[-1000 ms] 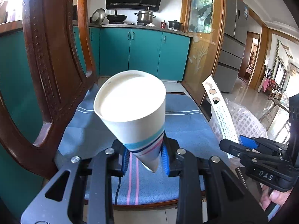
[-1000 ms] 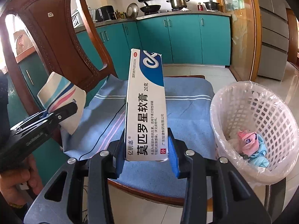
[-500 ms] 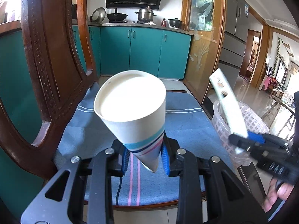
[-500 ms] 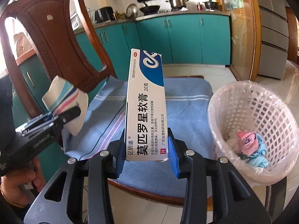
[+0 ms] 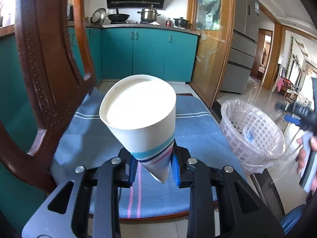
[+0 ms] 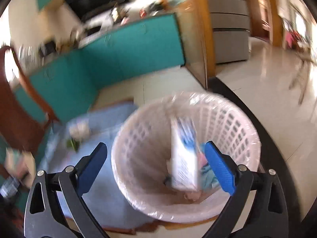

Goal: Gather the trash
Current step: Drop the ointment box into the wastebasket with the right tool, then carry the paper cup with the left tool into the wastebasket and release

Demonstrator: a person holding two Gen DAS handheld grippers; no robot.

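Observation:
My left gripper (image 5: pixel 154 168) is shut on the base of a white paper cup (image 5: pixel 141 123) with blue and pink stripes, held above the blue seat cushion (image 5: pixel 83 138). My right gripper (image 6: pixel 156 164) is open above the white lattice waste basket (image 6: pixel 233 123), lined with a clear bag. The white and blue medicine box (image 6: pixel 184 158) stands inside the basket, free of the jaws, on pink and blue scraps. The basket also shows in the left wrist view (image 5: pixel 255 138), with the right gripper (image 5: pixel 297 115) blurred above its far rim.
A carved wooden chair back (image 5: pixel 43 75) rises at the left. Teal kitchen cabinets (image 5: pixel 146 55) stand behind, a grey fridge (image 5: pixel 243 47) to the right. Tiled floor (image 6: pixel 277 91) spreads beyond the basket. The right wrist view is motion-blurred.
My right gripper swung right over the basket, opened and let go of the medicine box, which is now inside the basket. My left gripper and the cup stayed in place.

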